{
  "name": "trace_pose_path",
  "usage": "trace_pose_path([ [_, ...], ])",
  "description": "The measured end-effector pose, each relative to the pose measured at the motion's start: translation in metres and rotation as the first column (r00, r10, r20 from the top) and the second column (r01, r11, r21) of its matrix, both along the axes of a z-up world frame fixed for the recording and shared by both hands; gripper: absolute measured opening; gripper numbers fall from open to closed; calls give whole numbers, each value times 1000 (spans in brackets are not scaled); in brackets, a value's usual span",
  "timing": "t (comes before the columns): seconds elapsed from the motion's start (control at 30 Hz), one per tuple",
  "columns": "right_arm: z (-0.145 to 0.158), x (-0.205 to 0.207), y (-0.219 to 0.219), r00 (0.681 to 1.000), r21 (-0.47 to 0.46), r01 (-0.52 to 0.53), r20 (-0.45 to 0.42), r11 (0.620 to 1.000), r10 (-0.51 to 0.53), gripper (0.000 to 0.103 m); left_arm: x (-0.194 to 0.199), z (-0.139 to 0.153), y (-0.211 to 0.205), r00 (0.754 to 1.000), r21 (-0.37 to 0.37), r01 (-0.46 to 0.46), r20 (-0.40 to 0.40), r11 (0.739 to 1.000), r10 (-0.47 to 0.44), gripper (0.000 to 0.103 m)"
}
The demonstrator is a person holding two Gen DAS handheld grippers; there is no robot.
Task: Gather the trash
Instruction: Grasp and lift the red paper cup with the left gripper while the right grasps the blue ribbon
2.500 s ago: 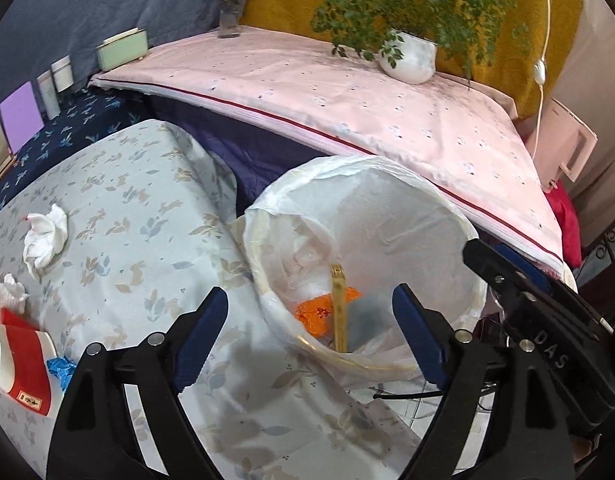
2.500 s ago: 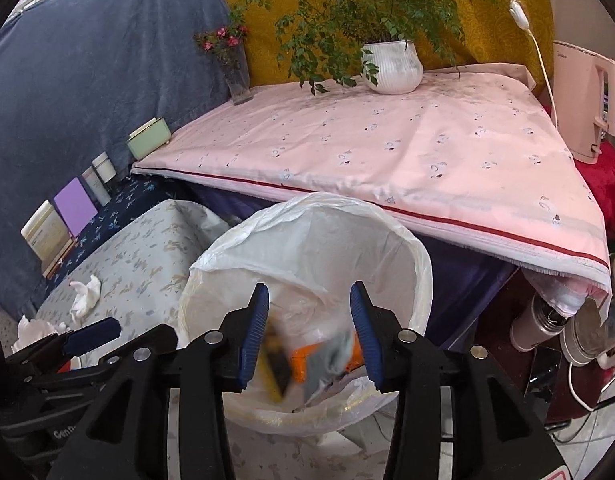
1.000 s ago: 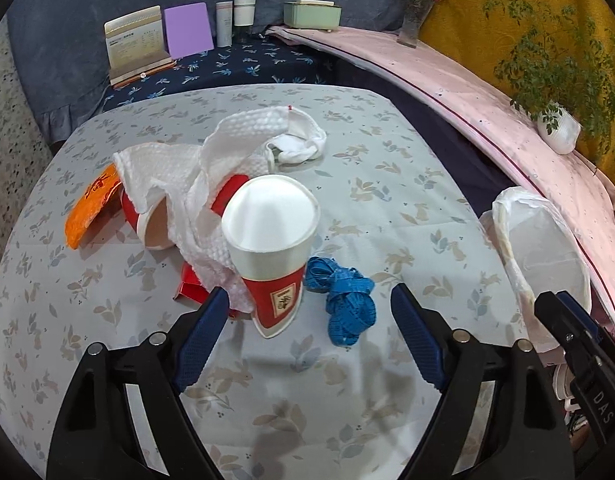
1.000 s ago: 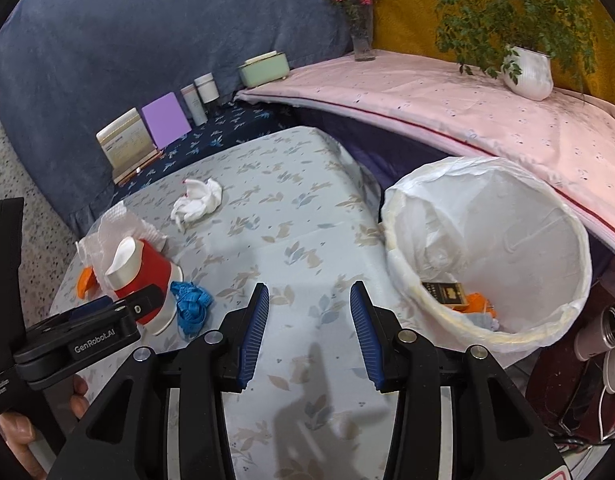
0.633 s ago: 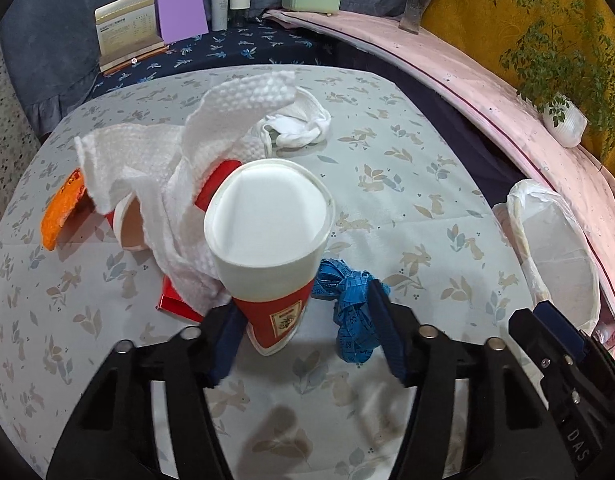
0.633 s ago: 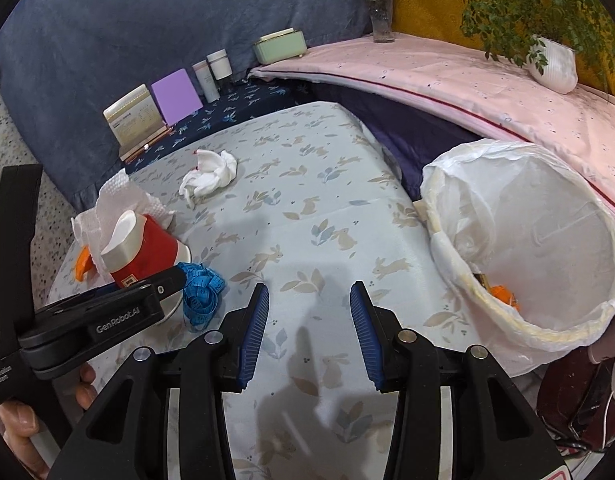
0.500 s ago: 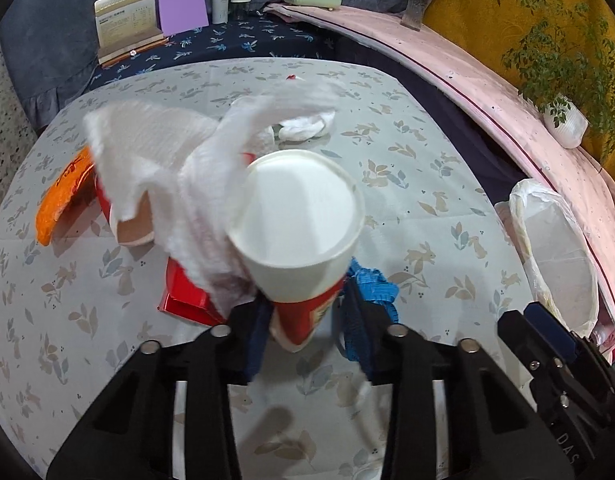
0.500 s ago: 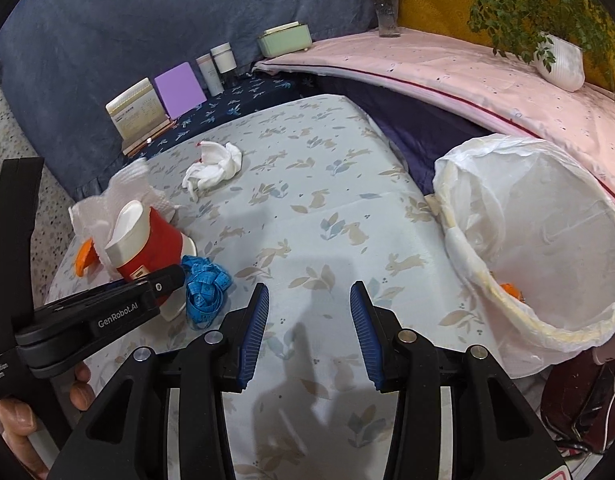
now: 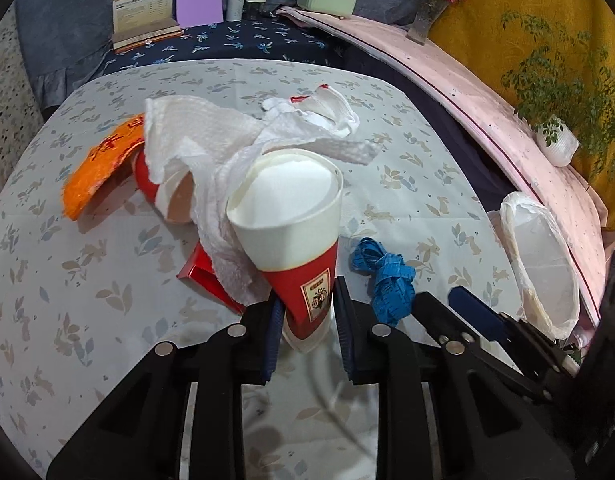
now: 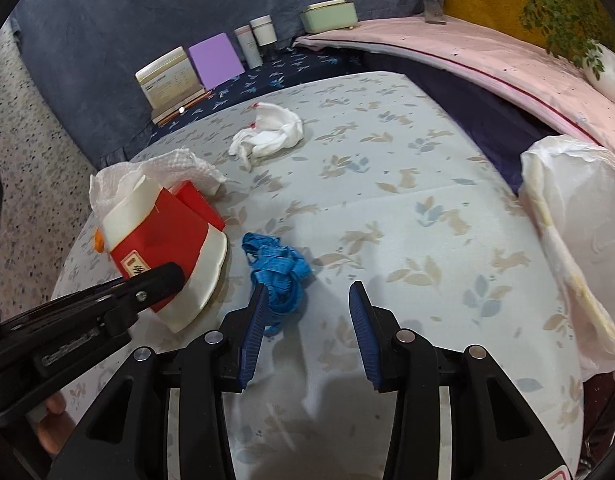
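Observation:
My left gripper [image 9: 307, 320] is shut on the base of a red and white paper cup [image 9: 295, 236], which tilts toward the camera. The cup shows in the right wrist view [image 10: 163, 244], pinched and leaning. A white paper towel [image 9: 211, 160] drapes over a second red cup [image 9: 155, 184] and a flat red box [image 9: 203, 276]. An orange wrapper [image 9: 99, 164] lies left. A blue tangled tape [image 9: 385, 276] lies right of the cup. My right gripper [image 10: 305, 328] is open and empty, just above the blue tape [image 10: 279, 272]. A crumpled white tissue [image 10: 267, 132] lies farther back.
A bin lined with a white bag [image 10: 579, 240] stands off the table's right edge, also in the left wrist view [image 9: 539, 264]. Books and jars [image 9: 187, 4] line the back shelf. A pink-covered ledge [image 9: 487, 100] with a potted plant [image 9: 555, 140] runs at right.
My left gripper closed on the paper cup and tipped it. My right gripper swung away from the bin and came down over the blue tape.

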State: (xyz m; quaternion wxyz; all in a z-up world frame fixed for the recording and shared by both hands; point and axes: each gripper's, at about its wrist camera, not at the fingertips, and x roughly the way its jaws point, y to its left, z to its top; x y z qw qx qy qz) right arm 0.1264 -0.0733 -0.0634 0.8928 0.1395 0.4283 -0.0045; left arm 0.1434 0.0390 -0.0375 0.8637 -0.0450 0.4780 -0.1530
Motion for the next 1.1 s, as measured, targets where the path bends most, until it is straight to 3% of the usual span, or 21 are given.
trace_pose_path([
  [0.47,-11,25,28,998,16,-57,-34,998,58,39,-16,6,30,1000,-35,-16,-6,999,16,24],
  [0.5,-12,26,29,998,18,-58,-38,998,59,36,-17,7,32,1000,-38,-17,-4,999,17,24],
  [0.57,-14,28,30,997,16,-63,-42,998,64,20,-20,10,36,1000,-40,-22,1,999,22,24],
  [0.6,-13,28,31,997,15,-62,-40,998,62,19,-22,12,38,1000,-40,-24,3,999,24,23],
  [1.1,26,-15,16,999,12,-15,46,1000,14,16,-53,27,34,1000,-75,15,15,997,-14,23],
])
